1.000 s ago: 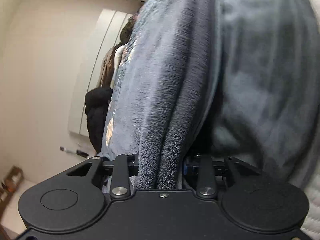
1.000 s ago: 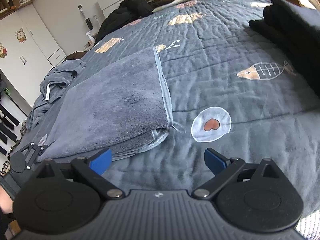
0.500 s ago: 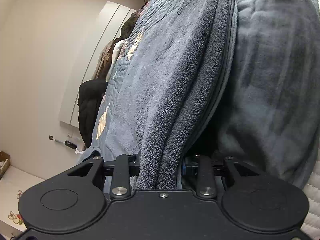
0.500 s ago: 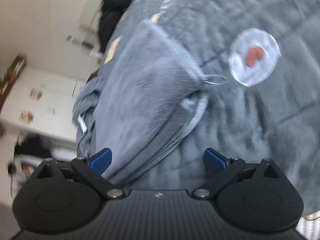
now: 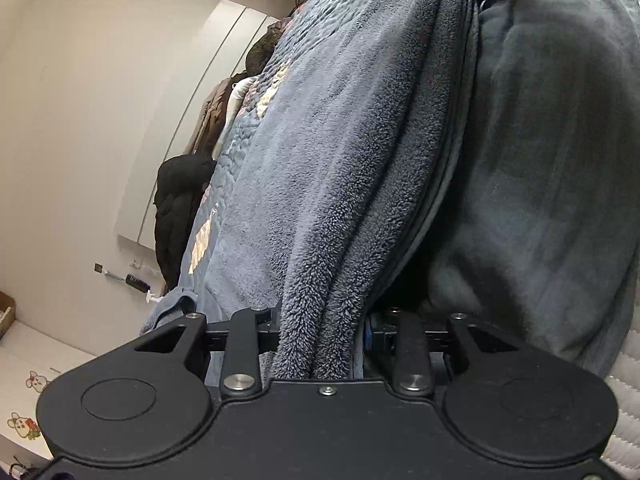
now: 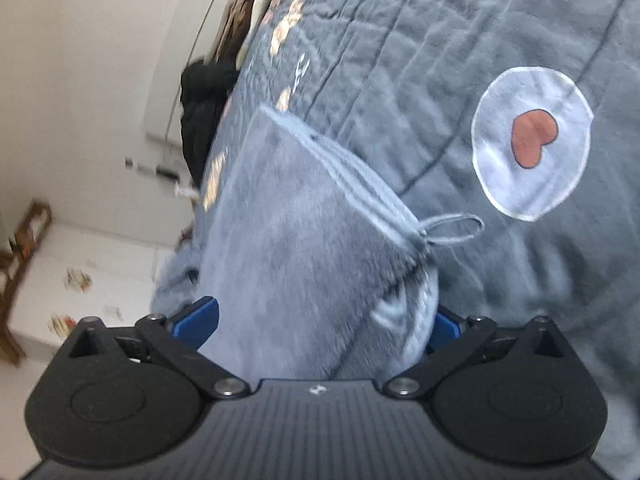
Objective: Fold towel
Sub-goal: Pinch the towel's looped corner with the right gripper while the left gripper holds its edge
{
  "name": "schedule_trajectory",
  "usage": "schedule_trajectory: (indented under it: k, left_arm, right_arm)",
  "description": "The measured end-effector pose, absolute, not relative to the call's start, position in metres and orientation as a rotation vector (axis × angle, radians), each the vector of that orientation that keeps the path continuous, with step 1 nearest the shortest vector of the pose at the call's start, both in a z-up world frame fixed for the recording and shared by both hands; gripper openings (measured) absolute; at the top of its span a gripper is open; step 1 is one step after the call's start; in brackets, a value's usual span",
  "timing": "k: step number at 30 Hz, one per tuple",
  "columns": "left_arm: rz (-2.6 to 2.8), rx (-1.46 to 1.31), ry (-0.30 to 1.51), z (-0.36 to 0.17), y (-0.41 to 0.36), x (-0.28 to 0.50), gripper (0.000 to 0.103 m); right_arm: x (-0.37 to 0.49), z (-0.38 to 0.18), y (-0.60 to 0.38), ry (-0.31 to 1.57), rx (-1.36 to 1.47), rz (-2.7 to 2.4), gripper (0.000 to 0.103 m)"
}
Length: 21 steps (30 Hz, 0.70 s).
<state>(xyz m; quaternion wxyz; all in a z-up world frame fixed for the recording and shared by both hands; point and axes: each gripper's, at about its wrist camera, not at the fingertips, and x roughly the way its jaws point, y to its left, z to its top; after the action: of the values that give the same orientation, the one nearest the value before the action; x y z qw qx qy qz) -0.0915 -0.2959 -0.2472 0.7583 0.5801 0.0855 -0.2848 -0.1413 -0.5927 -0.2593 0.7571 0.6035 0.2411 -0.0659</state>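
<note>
- Left gripper (image 5: 320, 336) clamps the grey towel's (image 5: 360, 160) folded plush edge, tilted sideways against the quilt (image 6: 400, 40).
- Right gripper (image 6: 320, 320) (jaws wide) straddles the towel's corner by the hanging loop (image 6: 452, 230).

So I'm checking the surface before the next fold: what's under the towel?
The towel lies on a grey quilted bedspread with a heart-in-circle patch. What lies beneath its folded layers is covered.
</note>
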Motion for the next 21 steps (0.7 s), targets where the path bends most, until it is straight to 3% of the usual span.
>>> schedule_trajectory:
  k: [4,10,11,12,13,15,21]
  left_arm:
    - [-0.621,1.254,0.188,-0.247,-0.297,-0.09,0.031]
    - [-0.618,1.255,0.188,-0.248,-0.297,-0.093,0.032]
    - [-0.617,1.254,0.188,-0.249,-0.297,-0.093,0.032]
    - [-0.616,1.255,0.187,-0.249,-0.297,-0.093,0.033]
    - [-0.616,1.256,0.186,-0.249,-0.298,-0.093,0.033]
    - [-0.617,1.256,0.187,-0.248,-0.299,-0.093,0.033]
    - [-0.634,1.213,0.221,-0.227,-0.299,-0.089,0.032]
  right_arm:
    - [-0.135,-0.259,-0.592,0.49,1.383,-0.065,0.103]
    - [-0.117,-0.258,-0.576,0.583,1.234,-0.113,0.1]
    - [-0.117,-0.257,-0.576,0.584,1.225,-0.136,0.088]
    - [-0.116,-0.255,-0.576,0.584,1.217,-0.158,0.046]
    - [-0.116,-0.255,-0.576,0.587,1.22,-0.167,0.034]
    - [-0.114,-0.254,-0.578,0.596,1.242,-0.167,0.028]
    - [-0.115,-0.234,-0.582,0.561,1.29,-0.15,0.026]
